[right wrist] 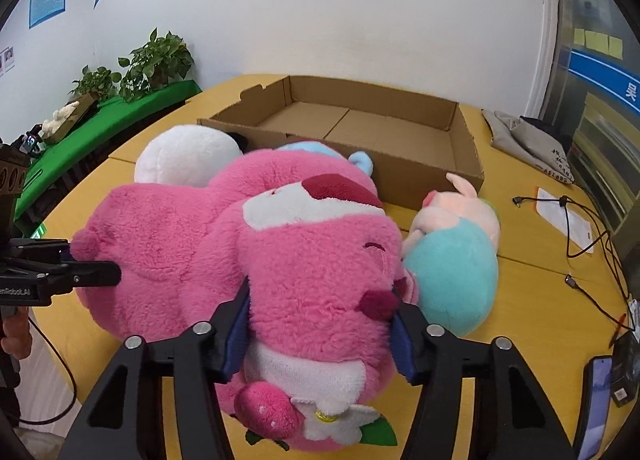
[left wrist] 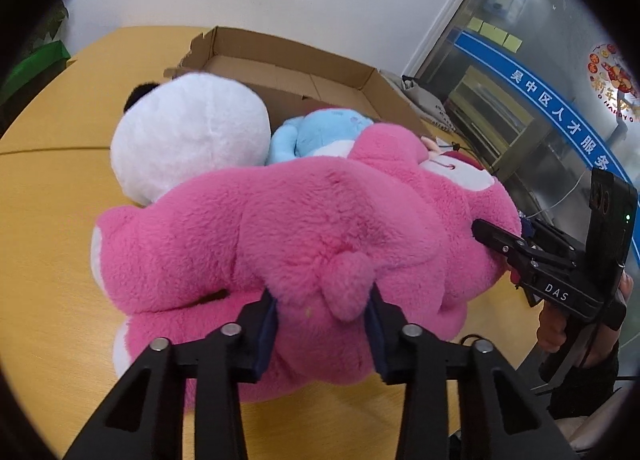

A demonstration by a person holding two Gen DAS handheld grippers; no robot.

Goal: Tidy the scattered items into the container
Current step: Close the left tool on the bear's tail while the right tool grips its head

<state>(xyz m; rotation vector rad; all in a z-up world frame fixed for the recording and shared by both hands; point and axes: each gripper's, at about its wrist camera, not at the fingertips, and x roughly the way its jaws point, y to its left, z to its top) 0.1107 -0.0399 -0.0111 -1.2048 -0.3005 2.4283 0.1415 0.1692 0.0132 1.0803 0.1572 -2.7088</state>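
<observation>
Left gripper [left wrist: 322, 320]: both blue-padded fingers press into the rump of the pink plush bear [left wrist: 304, 228], one on each side of its small round tail; it is clamped on the toy.
Right gripper [right wrist: 322, 330]: fingers squeeze the bear's head from both sides, at the cheek beside the dark red nose; clamped on the same toy.
Pink plush bear: stretched between the two grippers, low over the yellow table [left wrist: 52, 188]; whether its underside touches the tabletop I cannot tell. A strawberry and white flower trim hang at its chest in the right wrist view.
Pig plush [right wrist: 456, 260]: pale pink head, teal body, lying on the table just beside the bear's head, touching it.
White plush [left wrist: 188, 136]: round, with a black ear, behind the bear and against it.
Blue plush [left wrist: 320, 130]: wedged between the white plush and the bear, near the box's front wall.
Cardboard box [right wrist: 466, 148]: shallow, open-topped, beyond the toys; its floor shows bare cardboard.
Cables [right wrist: 592, 236]: on the table to the right.
Potted plants [right wrist: 156, 60]: on a green ledge, far left.
</observation>
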